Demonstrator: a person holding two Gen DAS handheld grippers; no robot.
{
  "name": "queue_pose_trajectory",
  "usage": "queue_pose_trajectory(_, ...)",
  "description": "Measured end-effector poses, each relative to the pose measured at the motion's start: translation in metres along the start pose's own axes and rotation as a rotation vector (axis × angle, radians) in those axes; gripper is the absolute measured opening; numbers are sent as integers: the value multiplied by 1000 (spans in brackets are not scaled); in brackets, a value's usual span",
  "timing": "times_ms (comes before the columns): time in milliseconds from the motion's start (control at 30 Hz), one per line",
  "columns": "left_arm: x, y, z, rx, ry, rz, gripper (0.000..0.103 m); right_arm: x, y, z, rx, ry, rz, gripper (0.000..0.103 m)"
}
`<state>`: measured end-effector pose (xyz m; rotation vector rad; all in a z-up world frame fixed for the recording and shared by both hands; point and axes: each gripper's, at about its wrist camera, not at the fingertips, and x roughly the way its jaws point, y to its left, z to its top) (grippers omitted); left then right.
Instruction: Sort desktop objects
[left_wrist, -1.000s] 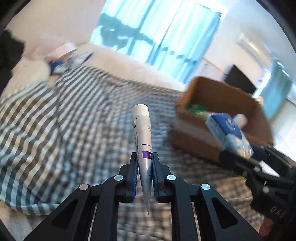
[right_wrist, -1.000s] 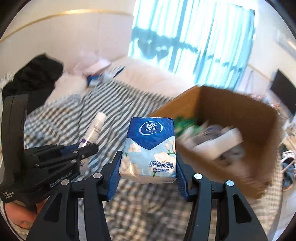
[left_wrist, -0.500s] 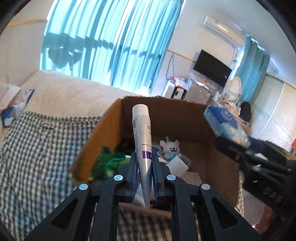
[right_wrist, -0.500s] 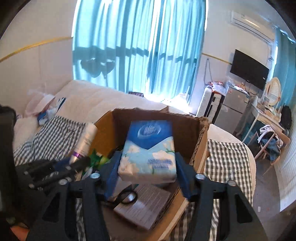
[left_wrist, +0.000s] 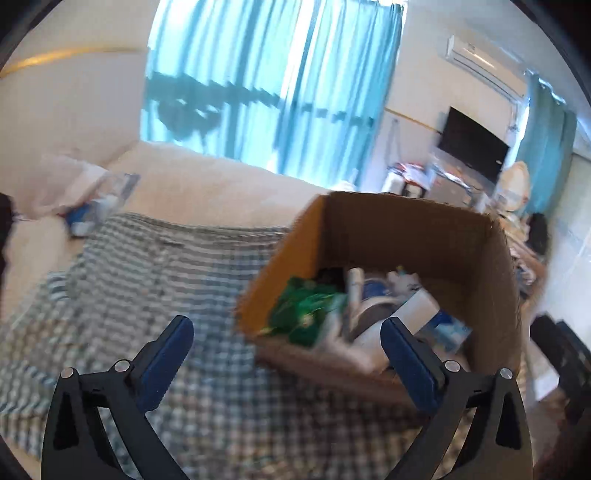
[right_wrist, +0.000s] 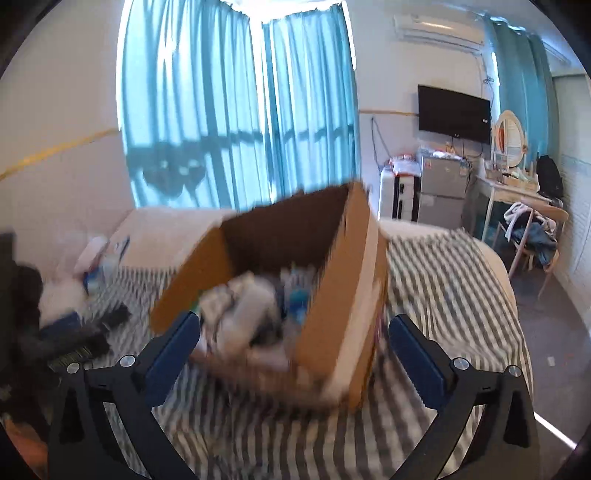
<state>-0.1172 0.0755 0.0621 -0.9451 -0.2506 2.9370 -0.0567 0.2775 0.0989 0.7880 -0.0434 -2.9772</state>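
Note:
An open cardboard box (left_wrist: 461, 236) stands on the checked bedspread (left_wrist: 155, 273) and holds several things: a green packet (left_wrist: 306, 310), a white tube (left_wrist: 356, 291) and white and blue packs. It also shows in the right wrist view (right_wrist: 332, 302), blurred. My left gripper (left_wrist: 284, 354) is open and empty, in front of the box's near left corner. My right gripper (right_wrist: 295, 343) is open and empty, just in front of the box. The tissue pack cannot be told apart in the blur.
Loose white and blue items (left_wrist: 92, 206) lie at the bed's far left. Dark objects (right_wrist: 81, 332) lie on the bedspread left of the box. A chair with clothes (right_wrist: 532, 232), a fridge and a dresser stand to the right beyond the bed.
Both grippers have opened. The white tube has left the left gripper and the tissue pack has left the right one. Both views have pulled back from the box.

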Motion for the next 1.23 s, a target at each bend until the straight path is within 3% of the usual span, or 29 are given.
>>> queue_pose_trajectory(100, -29, 4, -24, 72, -87, 132, 103, -11, 15, -15, -119, -6, -56, 103)
queue_pose_trajectory(167, -41, 9, -37, 48, -122, 210, 103, -18, 22, -24, -135, -28, -49, 103)
queue_pose_trajectory(267, -42, 21, -49, -31, -85, 208, 103, -5, 32, -31, -133, 15, 9, 103)
queue_pose_trajectory(433, -36, 19, -56, -5, -53, 274, 103, 17, 53, -43, -232, 67, -11, 103)
queue_pose_trajectory(600, -36, 10, -60, 26, -44, 290, 103, 25, 49, -43, -169, 84, 36, 103)
queue_pose_trajectory(733, -39, 10, -60, 22, -73, 302, 103, 27, 43, -43, -156, 85, 14, 103)
queue_pose_trajectory(900, -35, 9, -61, 25, -48, 307, 103, 25, 38, -42, -121, 85, 19, 103)
queue_pose_trajectory(1033, -35, 11, -61, -12, -40, 257, 103, 23, 40, -44, -127, 82, 8, 103)
queue_pose_trajectory(1233, -30, 4, -63, 7, -20, 254, 103, 27, 41, -46, -131, 91, 0, 103)
